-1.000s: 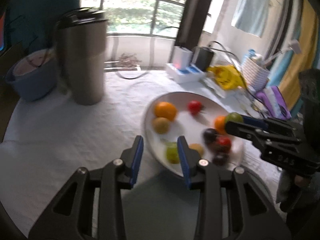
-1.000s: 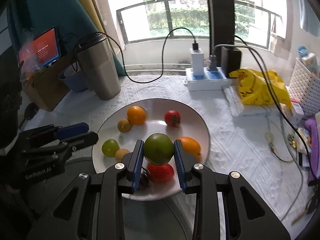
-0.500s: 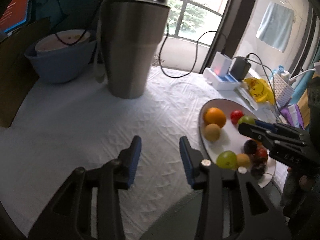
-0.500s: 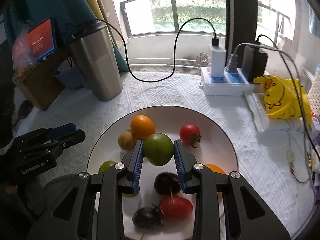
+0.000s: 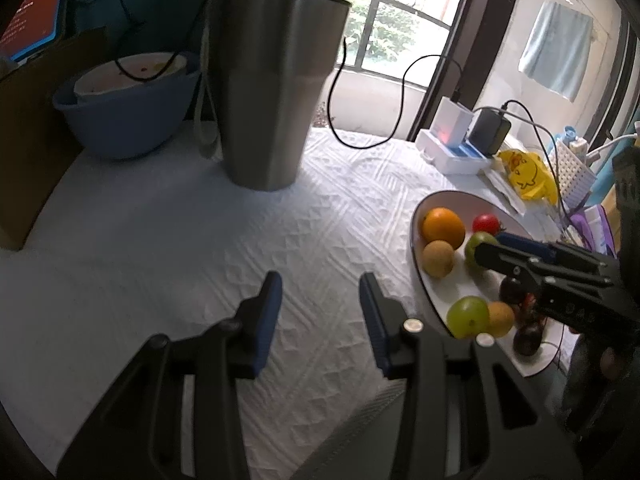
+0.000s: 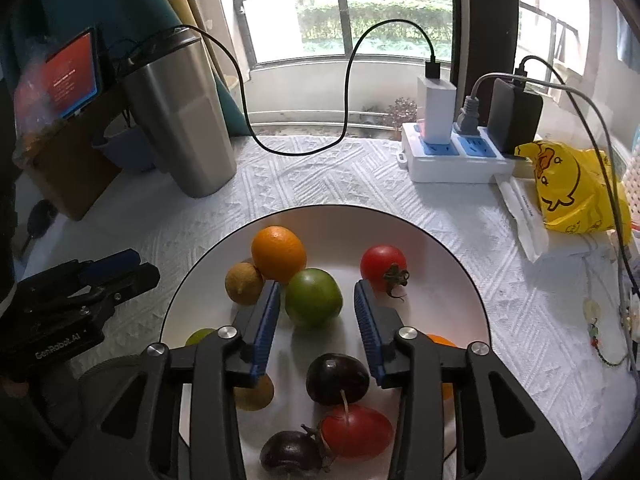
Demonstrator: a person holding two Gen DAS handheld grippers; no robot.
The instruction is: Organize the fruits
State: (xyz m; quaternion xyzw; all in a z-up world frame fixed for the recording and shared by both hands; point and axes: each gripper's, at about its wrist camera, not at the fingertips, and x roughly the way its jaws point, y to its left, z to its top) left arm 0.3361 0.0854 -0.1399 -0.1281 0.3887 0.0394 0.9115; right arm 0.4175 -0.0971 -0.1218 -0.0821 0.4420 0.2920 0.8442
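Nearest to us, our right gripper (image 6: 315,312) hangs over the white plate (image 6: 448,256) with its jaws opening; the green fruit (image 6: 313,297) sits on the plate between the blue pads (image 6: 266,324), and a gap shows on either side, so nothing is gripped. Below the pads on the same plate lie a dark plum (image 6: 337,378), a red tomato (image 6: 356,431) touching it, and a second dark fruit (image 6: 291,455) at the near rim. A small brownish fruit (image 6: 256,394) and a pale green one (image 6: 200,336) are partly hidden behind the gripper's left finger. Just beyond the green fruit sit an orange (image 6: 279,254) and a tan round fruit (image 6: 243,283), touching each other, and a stemmed red tomato (image 6: 383,266) stands apart on the right. Another orange fruit (image 6: 440,340) peeks out behind the right finger.

Our left gripper (image 5: 319,312) hovers over the bare white cloth (image 5: 160,240) beside the plate, fingers parted and empty.

Farther back stands a steel tumbler (image 5: 276,88) with a dark lid. Behind it, a blue bowl (image 5: 124,120) holds a paler bowl nested inside. A white power strip (image 6: 456,160) carries plugged chargers.
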